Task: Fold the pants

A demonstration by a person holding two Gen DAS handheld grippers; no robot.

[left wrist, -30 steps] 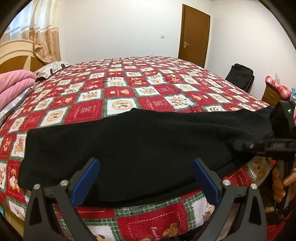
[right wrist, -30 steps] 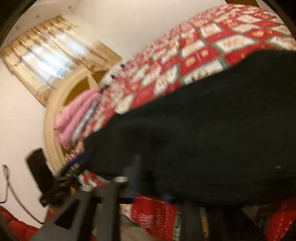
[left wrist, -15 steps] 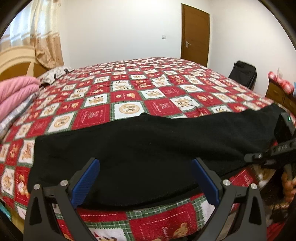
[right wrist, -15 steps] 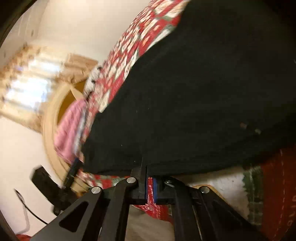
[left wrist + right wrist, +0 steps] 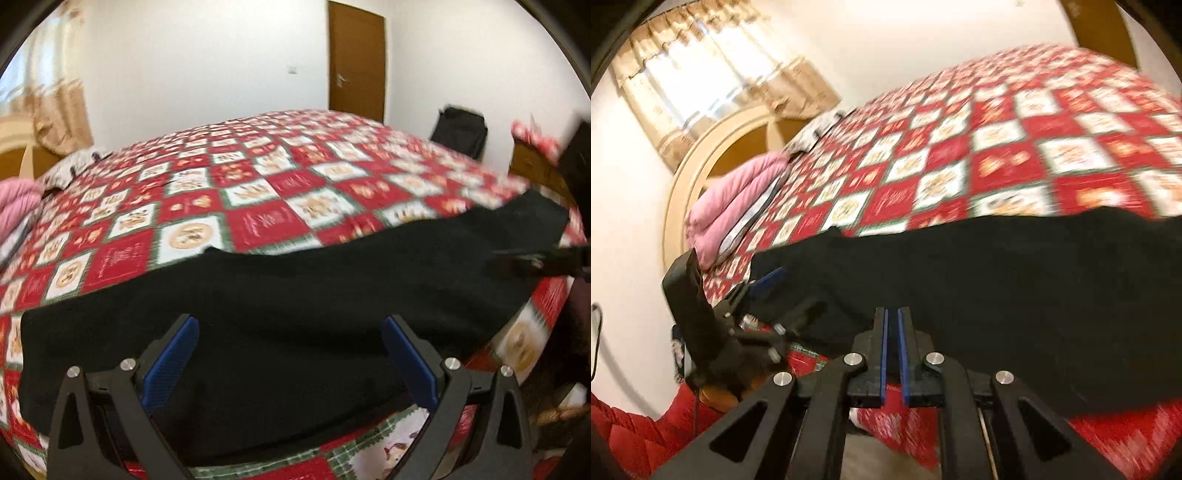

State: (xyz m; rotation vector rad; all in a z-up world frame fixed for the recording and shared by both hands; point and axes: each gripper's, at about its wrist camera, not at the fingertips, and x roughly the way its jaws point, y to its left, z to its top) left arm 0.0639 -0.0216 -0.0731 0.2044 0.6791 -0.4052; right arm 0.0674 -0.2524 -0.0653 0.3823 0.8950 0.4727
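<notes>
Since the earlier frames, the right gripper has been swung to face the bed's headboard. Its fingers are pinched on the near hem of the black pants, spread along the quilt edge. The left gripper is held wide over them.

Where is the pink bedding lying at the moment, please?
The pink bedding lies at the head end of the bed, beside the curved headboard and left of the black pants in the right wrist view.
</notes>
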